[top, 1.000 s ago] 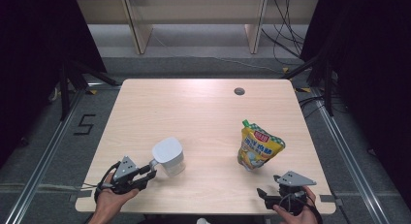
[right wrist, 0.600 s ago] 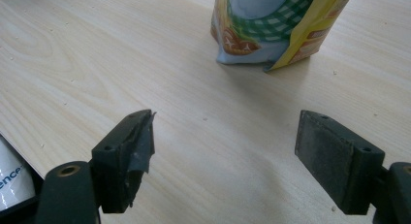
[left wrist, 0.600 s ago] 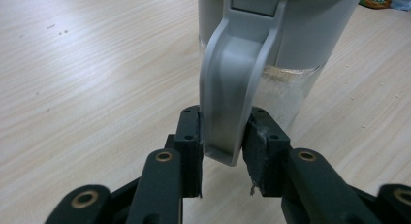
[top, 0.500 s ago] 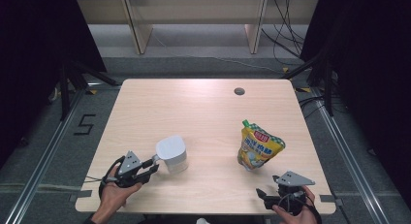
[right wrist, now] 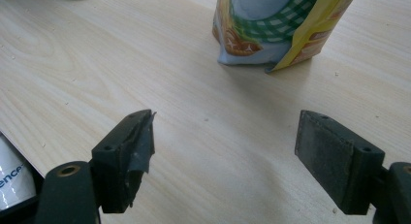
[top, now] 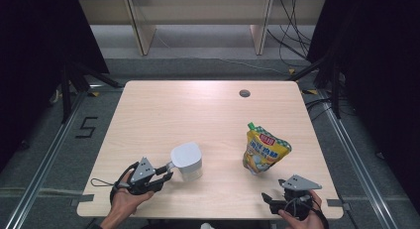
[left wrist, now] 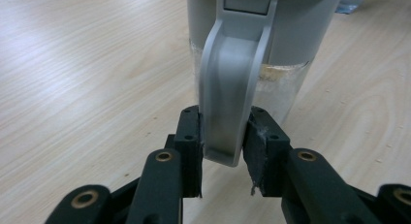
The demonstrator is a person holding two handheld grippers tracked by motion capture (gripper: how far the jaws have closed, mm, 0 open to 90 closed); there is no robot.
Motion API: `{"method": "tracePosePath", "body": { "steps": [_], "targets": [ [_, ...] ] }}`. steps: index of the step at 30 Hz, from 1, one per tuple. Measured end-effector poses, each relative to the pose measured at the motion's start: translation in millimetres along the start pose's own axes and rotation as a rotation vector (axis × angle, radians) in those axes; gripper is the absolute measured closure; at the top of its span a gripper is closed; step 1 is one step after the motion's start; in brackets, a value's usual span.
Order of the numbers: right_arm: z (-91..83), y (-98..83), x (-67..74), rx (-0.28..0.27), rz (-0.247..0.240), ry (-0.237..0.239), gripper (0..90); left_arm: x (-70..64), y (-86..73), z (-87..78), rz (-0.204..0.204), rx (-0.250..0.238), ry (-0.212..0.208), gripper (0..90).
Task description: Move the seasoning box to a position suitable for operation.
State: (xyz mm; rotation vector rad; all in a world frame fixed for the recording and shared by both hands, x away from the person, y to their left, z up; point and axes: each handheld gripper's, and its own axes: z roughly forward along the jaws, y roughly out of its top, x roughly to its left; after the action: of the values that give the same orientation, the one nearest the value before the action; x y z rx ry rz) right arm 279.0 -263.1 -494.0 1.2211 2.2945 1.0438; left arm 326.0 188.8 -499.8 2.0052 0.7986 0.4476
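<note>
Near the front edge of the table (top: pixel 148 105), the left gripper (top: pixel 166 173) has its jaws closed narrowly on the grey handle (left wrist: pixel 232 93) of a lidded jug (top: pixel 187 160), pads pressing both sides. At the right front, the right gripper (top: pixel 271 198) rests low with jaws wide apart, holding nothing. Just beyond it stands a yellow pouch (top: pixel 262 149), upright, well apart from the jug. Farther back, a small round hole (top: pixel 244 93) marks the tabletop.
</note>
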Motion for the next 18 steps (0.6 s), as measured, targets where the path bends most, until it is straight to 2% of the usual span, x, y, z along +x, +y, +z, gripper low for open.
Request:
{"method": "tracePosePath", "body": {
  "steps": [2,3,4,6,7,8,9,11,13,15,16,18],
  "targets": [
    [0.4,0.0,-0.8,-0.006,-0.015,-0.008,23.0,-2.4,0.2,0.9,-0.012,-0.014,-0.011,68.3],
    [0.4,0.0,-0.8,-0.006,-0.015,-0.008,23.0,-1.6,0.9,-0.4,0.004,0.003,-0.015,68.3],
    [1.4,-0.2,-1.0,-0.010,-0.008,0.011,23.0,-1.8,1.3,-0.3,0.022,-0.002,-0.014,68.3],
    [0.2,0.0,-0.6,-0.004,-0.017,-0.009,23.0,-3.5,1.5,0.9,0.016,-0.011,-0.036,68.3],
    [0.7,0.0,-0.1,-0.003,-0.009,0.002,23.0,-5.1,1.7,2.0,0.010,-0.009,-0.047,68.3],
    [1.7,-0.1,-0.5,-0.007,-0.008,0.013,23.0,-5.4,2.7,2.7,0.033,-0.009,-0.047,68.3],
    [1.2,0.2,0.2,0.008,-0.004,0.008,23.0,-6.6,3.4,3.4,0.039,-0.006,-0.053,68.2],
    [1.5,0.3,-0.2,-0.002,-0.012,0.001,23.0,-10.5,4.2,5.0,0.025,-0.006,-0.062,68.3],
    [1.5,0.2,-0.1,-0.001,-0.013,0.001,23.0,-14.1,5.6,6.7,0.037,0.001,-0.088,68.3],
    [1.5,0.2,-0.2,-0.001,-0.013,0.002,23.0,-17.5,6.2,8.0,0.044,-0.003,-0.095,68.3],
    [1.4,0.1,-0.4,-0.001,-0.015,0.000,23.0,-18.4,6.9,8.3,0.059,-0.001,-0.092,68.4],
    [1.6,0.1,-0.5,-0.004,-0.013,0.005,23.0,-21.7,7.1,10.4,0.045,-0.008,-0.108,68.4]
  ]
}}
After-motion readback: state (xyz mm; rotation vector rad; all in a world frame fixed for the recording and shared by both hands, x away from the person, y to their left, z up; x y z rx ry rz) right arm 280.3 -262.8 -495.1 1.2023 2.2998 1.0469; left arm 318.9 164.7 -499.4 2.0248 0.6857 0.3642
